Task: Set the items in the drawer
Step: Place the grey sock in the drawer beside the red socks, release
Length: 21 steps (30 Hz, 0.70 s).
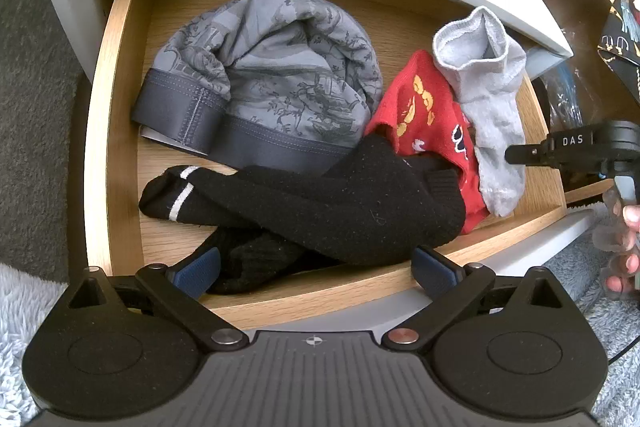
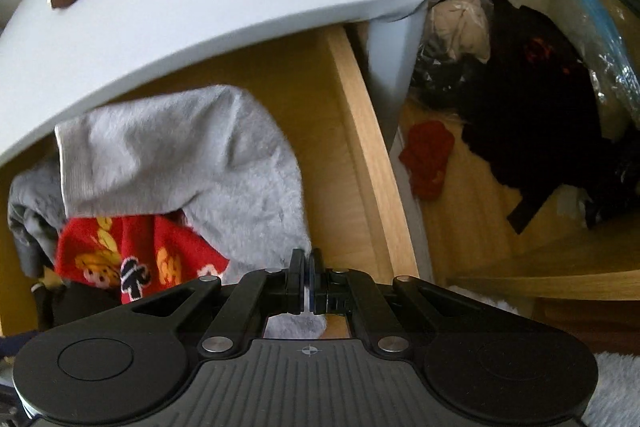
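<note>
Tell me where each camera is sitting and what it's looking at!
Left wrist: rides the left hand-held gripper, open, looking down into the drawer at the black sock; a hand shows at the right edge.
Right wrist: rides the right hand-held gripper, shut on the grey sock, looking down at the drawer's right side.
Both see the grey sock and red sock.

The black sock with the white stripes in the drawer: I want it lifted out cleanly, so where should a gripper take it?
Grip the black sock at its striped cuff, coming down from above: that end lies free on the drawer floor, while the other end overlaps the red sock.
</note>
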Each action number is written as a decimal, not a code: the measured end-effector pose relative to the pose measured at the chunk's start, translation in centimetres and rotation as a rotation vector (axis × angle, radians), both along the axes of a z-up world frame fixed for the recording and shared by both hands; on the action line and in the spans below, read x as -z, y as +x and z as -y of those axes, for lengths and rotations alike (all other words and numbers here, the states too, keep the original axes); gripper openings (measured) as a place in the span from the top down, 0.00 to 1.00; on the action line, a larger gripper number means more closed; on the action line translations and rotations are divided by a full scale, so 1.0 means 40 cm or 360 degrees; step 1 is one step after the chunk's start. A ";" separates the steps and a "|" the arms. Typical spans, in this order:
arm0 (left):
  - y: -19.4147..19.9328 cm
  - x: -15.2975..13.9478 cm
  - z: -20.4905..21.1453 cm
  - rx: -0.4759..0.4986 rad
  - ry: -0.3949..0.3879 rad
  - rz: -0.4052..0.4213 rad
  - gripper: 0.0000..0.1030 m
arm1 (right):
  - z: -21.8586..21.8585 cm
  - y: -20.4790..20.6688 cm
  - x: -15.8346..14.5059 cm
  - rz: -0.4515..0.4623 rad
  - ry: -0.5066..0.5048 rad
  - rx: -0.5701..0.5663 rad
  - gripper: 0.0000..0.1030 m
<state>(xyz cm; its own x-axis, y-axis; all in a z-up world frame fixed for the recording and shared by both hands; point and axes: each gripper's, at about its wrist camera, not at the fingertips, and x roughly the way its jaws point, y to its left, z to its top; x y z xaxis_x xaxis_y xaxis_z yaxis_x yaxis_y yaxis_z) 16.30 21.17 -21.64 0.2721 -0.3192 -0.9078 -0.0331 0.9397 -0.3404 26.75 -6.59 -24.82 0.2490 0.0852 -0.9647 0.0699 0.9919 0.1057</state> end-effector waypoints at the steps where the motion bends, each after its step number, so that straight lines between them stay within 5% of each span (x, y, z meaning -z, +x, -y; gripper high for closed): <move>1: 0.000 0.000 0.000 0.0000 0.0001 0.0001 0.01 | 0.000 0.001 0.001 -0.0007 -0.0007 0.0002 0.98; 15: -0.003 -0.005 -0.003 -0.0002 0.0002 0.0006 0.01 | -0.031 -0.010 0.020 -0.0114 -0.0121 -0.0086 0.96; 21: -0.003 -0.005 -0.002 -0.0003 0.0000 0.0005 0.01 | -0.049 -0.012 0.012 -0.0099 -0.0153 -0.0126 0.80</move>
<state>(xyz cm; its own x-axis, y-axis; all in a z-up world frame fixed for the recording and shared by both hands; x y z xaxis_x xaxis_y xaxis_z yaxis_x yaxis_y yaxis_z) 16.16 21.26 -21.46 0.2755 -0.3187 -0.9069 -0.0339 0.9396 -0.3405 26.26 -4.64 -25.29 0.1847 0.0089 -0.9828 -0.0058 1.0000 0.0079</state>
